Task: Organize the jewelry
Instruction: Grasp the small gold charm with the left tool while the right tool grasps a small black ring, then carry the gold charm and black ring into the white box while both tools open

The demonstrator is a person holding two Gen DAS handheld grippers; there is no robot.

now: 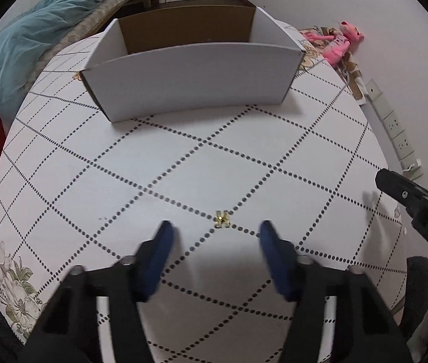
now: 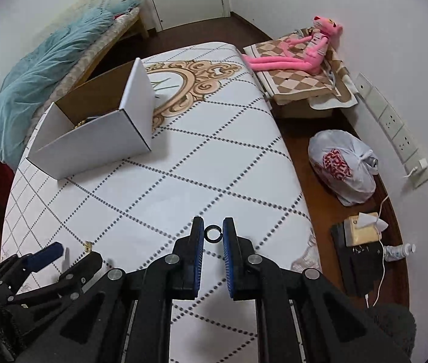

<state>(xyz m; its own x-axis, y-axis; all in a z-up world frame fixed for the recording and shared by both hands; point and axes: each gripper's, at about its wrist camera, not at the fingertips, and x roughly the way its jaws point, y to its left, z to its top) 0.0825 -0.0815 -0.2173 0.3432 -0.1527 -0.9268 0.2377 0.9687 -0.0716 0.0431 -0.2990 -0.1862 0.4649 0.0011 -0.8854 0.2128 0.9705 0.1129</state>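
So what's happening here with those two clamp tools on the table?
A person is tidying jewelry into the white cardboard box using a handheld gripper in each hand. The right gripper has its jaws closed on a small dark ring, held above the patterned tablecloth. The left gripper has its jaws wide open either side of a small gold piece lying on the cloth, not yet grasped.

a: any writing you can read?
b: white letters "das" on the black right gripper [image 1: 416,211], where it comes in at the right edge of the left wrist view; the word is cut off there.
a: anything else?
b: red print on the white plastic bag [image 2: 342,166] on the floor, right of the table [image 2: 183,157], but too crumpled to make out.
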